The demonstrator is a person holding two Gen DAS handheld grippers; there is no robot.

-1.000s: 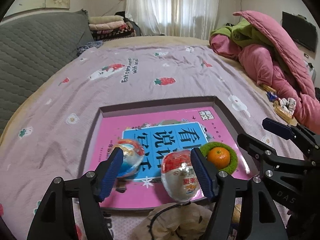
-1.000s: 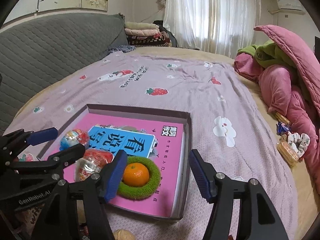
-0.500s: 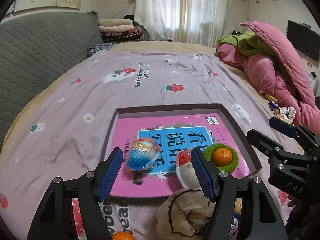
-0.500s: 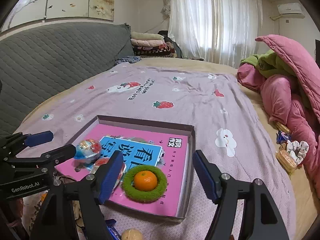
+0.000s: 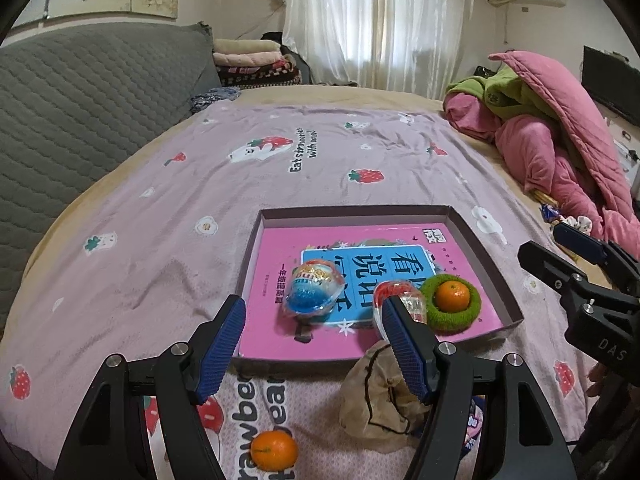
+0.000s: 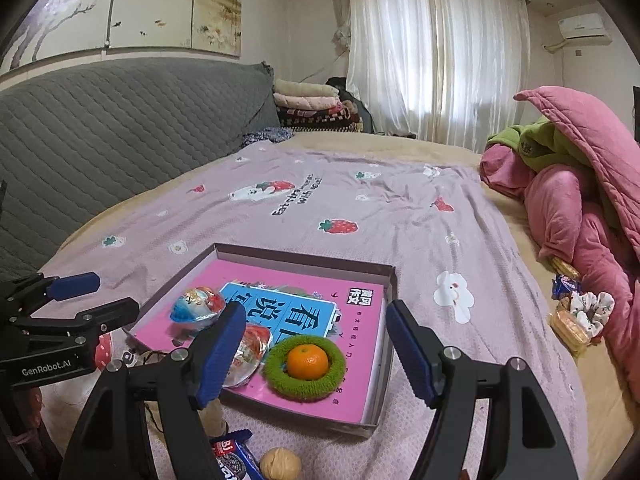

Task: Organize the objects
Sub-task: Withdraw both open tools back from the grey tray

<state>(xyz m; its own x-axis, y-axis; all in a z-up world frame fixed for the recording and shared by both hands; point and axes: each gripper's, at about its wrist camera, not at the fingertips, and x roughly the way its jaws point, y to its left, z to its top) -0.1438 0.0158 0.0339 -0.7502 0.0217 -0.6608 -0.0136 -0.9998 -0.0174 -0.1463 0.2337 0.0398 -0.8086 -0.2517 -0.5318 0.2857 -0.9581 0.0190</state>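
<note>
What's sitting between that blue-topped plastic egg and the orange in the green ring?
A red-topped plastic egg, lying on the pink book, in both views.

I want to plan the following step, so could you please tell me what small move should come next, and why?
Probably lower the left claw toward the loose tangerine on the bedspread and close on it. Both claws are open and hold nothing, the right claw included. The tray already holds a tangerine in a green ring, so this loose one seems next.
</note>
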